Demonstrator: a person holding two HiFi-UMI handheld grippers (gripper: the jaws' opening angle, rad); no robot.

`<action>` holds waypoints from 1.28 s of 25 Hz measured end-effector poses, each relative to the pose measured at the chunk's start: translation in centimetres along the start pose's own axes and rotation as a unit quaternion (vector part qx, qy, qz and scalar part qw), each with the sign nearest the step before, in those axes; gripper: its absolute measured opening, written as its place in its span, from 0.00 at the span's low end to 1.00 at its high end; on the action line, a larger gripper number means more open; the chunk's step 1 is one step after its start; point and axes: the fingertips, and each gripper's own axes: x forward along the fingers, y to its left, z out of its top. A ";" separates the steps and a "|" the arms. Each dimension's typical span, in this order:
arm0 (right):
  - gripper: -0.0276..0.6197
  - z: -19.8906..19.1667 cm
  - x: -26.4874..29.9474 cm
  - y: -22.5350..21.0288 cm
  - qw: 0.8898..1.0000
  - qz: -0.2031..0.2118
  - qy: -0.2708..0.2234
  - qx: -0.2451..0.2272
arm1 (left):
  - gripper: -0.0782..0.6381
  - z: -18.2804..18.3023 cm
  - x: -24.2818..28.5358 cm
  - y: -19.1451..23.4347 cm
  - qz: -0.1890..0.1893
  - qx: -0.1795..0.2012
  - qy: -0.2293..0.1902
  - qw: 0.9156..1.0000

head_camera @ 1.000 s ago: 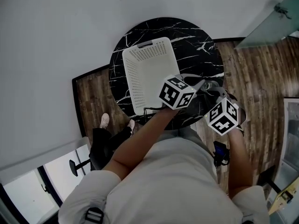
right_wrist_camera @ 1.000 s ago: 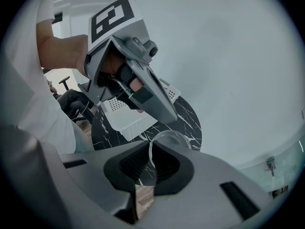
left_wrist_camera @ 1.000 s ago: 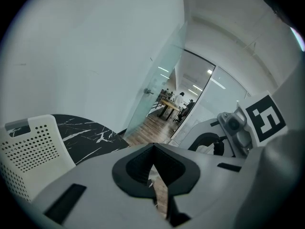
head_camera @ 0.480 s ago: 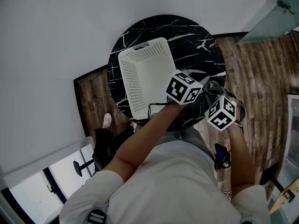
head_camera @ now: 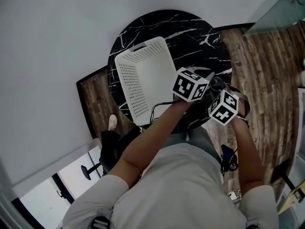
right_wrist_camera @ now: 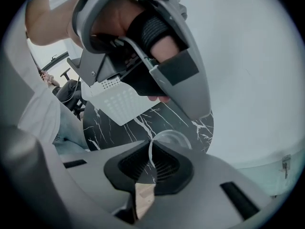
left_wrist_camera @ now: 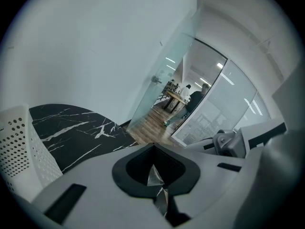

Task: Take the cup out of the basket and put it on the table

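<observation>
A clear plastic cup (right_wrist_camera: 174, 137) sits at the tip of my right gripper (right_wrist_camera: 150, 168), whose jaws are shut on its wall; the rim arcs out over the black marble table (right_wrist_camera: 190, 123). In the head view the right gripper (head_camera: 217, 86) hangs over the table's right edge, to the right of the white perforated basket (head_camera: 143, 80), which looks empty. My left gripper (head_camera: 206, 74) is close beside it, over the table (head_camera: 190, 27). In the left gripper view the jaws (left_wrist_camera: 155, 175) meet with nothing between them. Whether the cup rests on the table is hidden.
The round table stands against a white wall, with wooden floor (head_camera: 267, 66) to its right. The basket (left_wrist_camera: 16, 147) fills the table's left half. A glass door (left_wrist_camera: 157, 80) and an office lie beyond. The left gripper's body (right_wrist_camera: 143, 42) looms right above the right gripper.
Both grippers have drifted slightly up and right, away from the basket, and now sit closer together. The right gripper still holds the cup.
</observation>
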 end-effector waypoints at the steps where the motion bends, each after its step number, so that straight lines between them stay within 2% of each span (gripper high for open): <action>1: 0.08 -0.2 0.4 -0.1 1.000 0.001 0.003 -0.001 | 0.12 -0.1 0.3 0.2 0.001 -0.002 0.003 1.000; 12: 0.08 -2.3 3.5 -0.5 1.000 0.014 0.027 -0.007 | 0.12 -1.6 3.4 1.8 0.015 -0.024 0.024 0.999; 24: 0.08 -3.3 5.0 -0.3 0.999 0.015 0.032 -0.007 | 0.12 -2.2 5.3 2.6 0.009 -0.052 0.027 0.998; 32: 0.08 -3.9 5.8 0.1 0.999 0.020 0.036 -0.009 | 0.12 -2.4 5.7 2.7 0.010 -0.058 0.028 0.998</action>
